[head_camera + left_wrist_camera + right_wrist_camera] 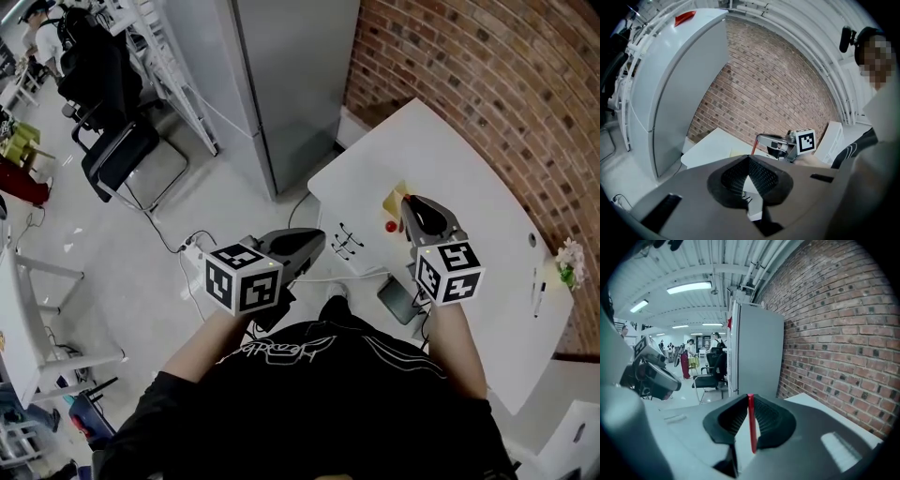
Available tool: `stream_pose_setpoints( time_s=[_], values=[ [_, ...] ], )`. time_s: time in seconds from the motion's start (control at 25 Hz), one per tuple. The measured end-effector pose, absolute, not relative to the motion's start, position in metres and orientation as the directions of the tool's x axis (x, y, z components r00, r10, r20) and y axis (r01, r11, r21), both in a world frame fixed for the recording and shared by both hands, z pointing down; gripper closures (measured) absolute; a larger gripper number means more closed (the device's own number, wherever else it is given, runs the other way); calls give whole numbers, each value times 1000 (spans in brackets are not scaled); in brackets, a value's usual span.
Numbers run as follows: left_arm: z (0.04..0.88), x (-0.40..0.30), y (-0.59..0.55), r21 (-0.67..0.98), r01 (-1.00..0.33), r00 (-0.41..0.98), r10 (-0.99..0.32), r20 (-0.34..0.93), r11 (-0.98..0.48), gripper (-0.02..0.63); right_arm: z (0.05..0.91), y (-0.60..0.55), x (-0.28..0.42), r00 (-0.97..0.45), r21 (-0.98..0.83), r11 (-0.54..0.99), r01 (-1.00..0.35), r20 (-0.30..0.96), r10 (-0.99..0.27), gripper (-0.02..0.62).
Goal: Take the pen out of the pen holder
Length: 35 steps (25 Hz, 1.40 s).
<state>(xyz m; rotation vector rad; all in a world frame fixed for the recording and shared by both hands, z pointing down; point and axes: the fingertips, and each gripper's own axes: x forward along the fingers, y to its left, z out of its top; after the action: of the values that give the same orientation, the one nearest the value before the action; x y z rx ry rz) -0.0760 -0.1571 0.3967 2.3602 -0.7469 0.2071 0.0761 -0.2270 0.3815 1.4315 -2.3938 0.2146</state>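
Observation:
My right gripper (407,208) is shut on a thin red pen (751,423), which stands upright between its pads (766,418). In the head view only the pen's red end (391,226) shows, beside the jaws and above the white table (450,159). A small yellow item (394,198) lies on the table just beyond it; I cannot tell whether it is the pen holder. The left gripper (314,242) hangs off the table's left edge, over the floor, shut with nothing in it. In the left gripper view the right gripper (780,143) holds the red pen (753,147) over the table.
Small black items (347,242) lie near the table's left edge. Two pens (537,295) and a small flower (568,262) sit at the right. A brick wall (487,75) runs behind, a grey cabinet (291,75) stands left, and office chairs (122,155) stand further off.

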Motion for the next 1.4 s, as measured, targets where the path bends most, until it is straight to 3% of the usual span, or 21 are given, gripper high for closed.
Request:
stream_pose_setpoints(
  time_s=[0.8, 1.4],
  values=[
    [354, -88, -120, 497, -546, 832, -508, 225, -674, 603, 349, -137, 30, -630, -177, 605, -777, 231, -741, 548],
    [343, -26, -44, 479, -539, 839, -492, 233, -692, 603, 345, -36, 70, -681, -241, 640, -730, 176, -711, 548]
  ],
)
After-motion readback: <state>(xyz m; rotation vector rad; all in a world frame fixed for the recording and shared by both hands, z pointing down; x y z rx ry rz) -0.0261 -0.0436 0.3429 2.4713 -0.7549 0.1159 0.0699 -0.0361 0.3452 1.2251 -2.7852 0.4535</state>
